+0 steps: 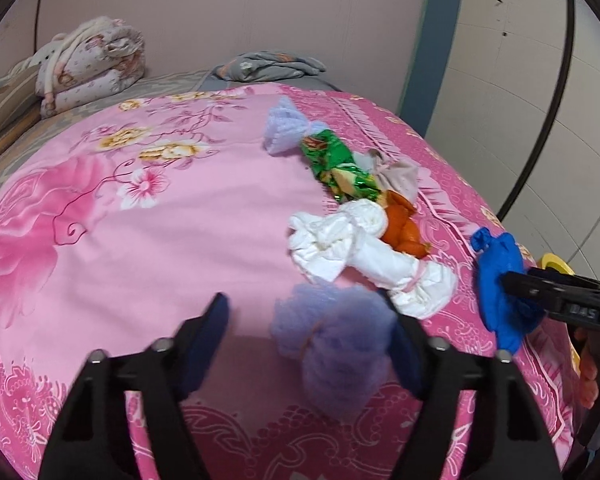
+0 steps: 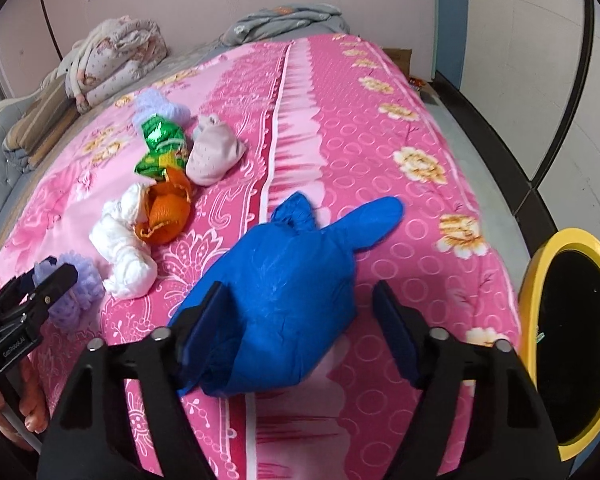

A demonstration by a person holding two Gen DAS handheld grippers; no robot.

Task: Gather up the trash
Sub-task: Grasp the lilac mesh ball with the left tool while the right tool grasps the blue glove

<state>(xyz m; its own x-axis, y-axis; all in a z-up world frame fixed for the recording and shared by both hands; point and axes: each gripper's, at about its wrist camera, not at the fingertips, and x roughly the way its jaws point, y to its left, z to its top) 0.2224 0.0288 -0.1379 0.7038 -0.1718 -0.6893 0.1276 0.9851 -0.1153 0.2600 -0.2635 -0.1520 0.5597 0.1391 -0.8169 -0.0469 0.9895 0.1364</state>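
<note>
Trash lies on a pink floral bedspread [image 1: 140,264]. My left gripper [image 1: 312,340] is open around a lilac fluffy ball [image 1: 336,352], which lies between its fingers. My right gripper [image 2: 300,320] is open around a blue glove [image 2: 288,288], also seen in the left wrist view [image 1: 500,280]. Beyond lie a white wad [image 1: 360,256], orange peel [image 1: 402,228], a green wrapper [image 1: 336,164], a beige cloth [image 1: 396,178] and a second lilac ball [image 1: 286,126]. A yellow-rimmed bin [image 2: 572,344] stands by the bed's right edge.
Folded floral quilts [image 1: 88,64] and a grey cloth [image 1: 268,66] lie at the bed's far end by the pink wall. The bed's edge drops to grey floor [image 2: 472,128] on the right.
</note>
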